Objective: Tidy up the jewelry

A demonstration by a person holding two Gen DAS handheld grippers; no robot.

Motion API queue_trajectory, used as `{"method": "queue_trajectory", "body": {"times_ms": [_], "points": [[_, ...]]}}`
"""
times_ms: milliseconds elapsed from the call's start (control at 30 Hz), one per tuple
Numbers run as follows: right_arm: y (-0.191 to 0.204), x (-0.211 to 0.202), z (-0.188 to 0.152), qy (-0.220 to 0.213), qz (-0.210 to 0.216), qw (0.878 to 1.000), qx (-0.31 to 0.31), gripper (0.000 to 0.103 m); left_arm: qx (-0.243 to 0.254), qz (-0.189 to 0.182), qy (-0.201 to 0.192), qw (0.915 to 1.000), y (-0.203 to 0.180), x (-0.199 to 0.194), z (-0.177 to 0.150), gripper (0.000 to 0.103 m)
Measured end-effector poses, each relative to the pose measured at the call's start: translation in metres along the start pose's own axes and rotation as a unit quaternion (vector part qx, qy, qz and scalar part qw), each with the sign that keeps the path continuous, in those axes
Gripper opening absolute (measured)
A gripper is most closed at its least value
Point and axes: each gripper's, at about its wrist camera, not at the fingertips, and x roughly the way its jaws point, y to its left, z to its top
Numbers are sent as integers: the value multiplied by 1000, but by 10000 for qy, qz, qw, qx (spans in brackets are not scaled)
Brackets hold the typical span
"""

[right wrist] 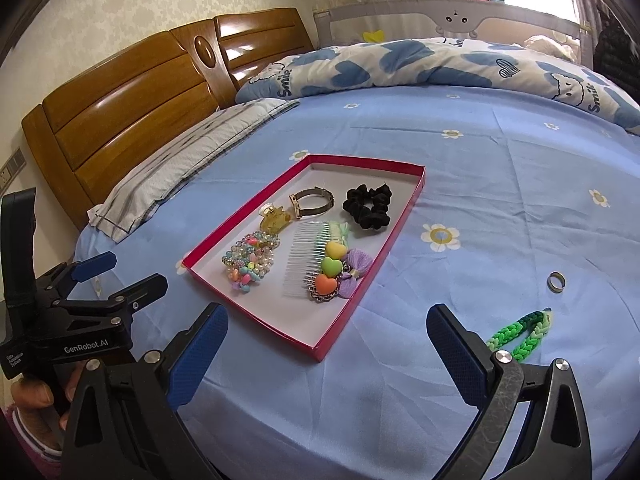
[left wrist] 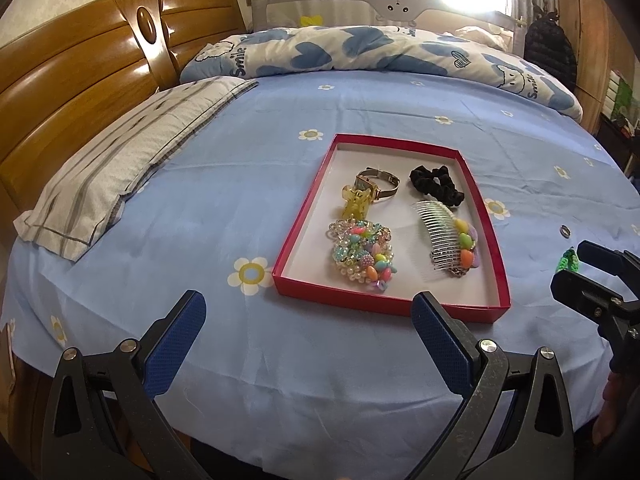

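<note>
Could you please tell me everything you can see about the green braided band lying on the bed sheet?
The green braided band is a chunky plaited loop, apparently of cord or yarn, shading from pale and bright green at its near end to dark green at its far end. It lies flat on the blue flowered sheet, outside the red tray, nearer than the metal ring and apart from it. The open right gripper is close to it; its right finger overlaps the near end in view, contact unclear.
</note>
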Motion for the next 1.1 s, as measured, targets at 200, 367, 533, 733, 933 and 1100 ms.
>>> {"method": "queue_trajectory", "body": {"times_ms": [200, 367, 533, 733, 933, 1100], "points": [[0, 0, 1, 37, 14, 10000, 12, 101, -39, -30, 41, 10000, 0, 2, -1, 103], [1, 0, 0, 42, 17, 10000, 10, 101, -33, -39, 44, 10000, 0, 3, -1, 103], [1, 0, 0, 42, 13, 10000, 11, 101, -31, -35, 37, 10000, 0, 2, -2, 103], [0, 0, 1, 58, 22, 10000, 15, 101, -31, -39, 41, 10000, 0, 2, -2, 103], [0, 0, 1, 49, 21, 10000, 12, 101, -24, -49, 37, 10000, -1, 2, -2, 103], [0, -1, 1, 39, 18, 10000, 24, 101, -30, -48, 37, 10000, -1, 1, -2, 103]]}}
